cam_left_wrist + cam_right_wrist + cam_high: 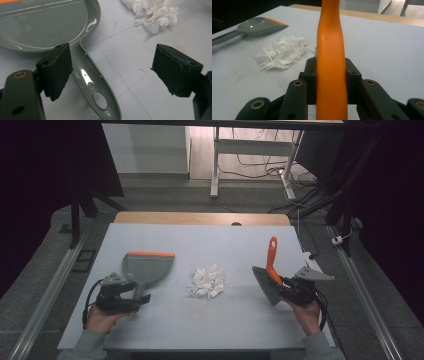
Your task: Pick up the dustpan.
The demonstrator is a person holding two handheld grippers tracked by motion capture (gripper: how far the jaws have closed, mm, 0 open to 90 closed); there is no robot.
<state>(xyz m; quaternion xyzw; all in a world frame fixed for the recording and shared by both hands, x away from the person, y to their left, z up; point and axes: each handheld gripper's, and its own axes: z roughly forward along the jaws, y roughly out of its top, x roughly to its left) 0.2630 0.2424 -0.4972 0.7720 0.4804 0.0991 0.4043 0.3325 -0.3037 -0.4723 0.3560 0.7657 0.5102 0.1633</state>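
left claw (pixel 142 298): near the worktop's near-left corner, held in the person's left hand (pixel 102 317). Jaws wide apart, gripping nothing. In the left gripper view the dustpan handle (pixel 96 86) lies flat on the worktop between the two pads, close beside the left pad (pixel 56 70), well clear of the right pad (pixel 176 70).

right claw (pixel 281 287): toward the near-right side of the worktop, in the right hand (pixel 306 312). Jaws clamped tight on the brush handle (pixel 330 72); both pads press its sides (right gripper view shows the orange handle running straight up between them).

brush (pixel 270 275): held off to the right of the paper pile; orange handle points toward the far edge, grey bristle head (pixel 265 285) hangs on the side facing the pile. Can't tell if the bristles touch the worktop.

paper scraps (pixel 206 281): one loose white pile about mid-worktop, between dustpan and brush, apart from both.

dustpan (pixel 146 266): grey, orange lip along its far edge, lying flat on the left half of the worktop; handle runs back toward the near edge (toward the left claw).

worktop (pixel 220 240): pale blue-grey sheet over a wooden top, whose wood shows along the far edge.
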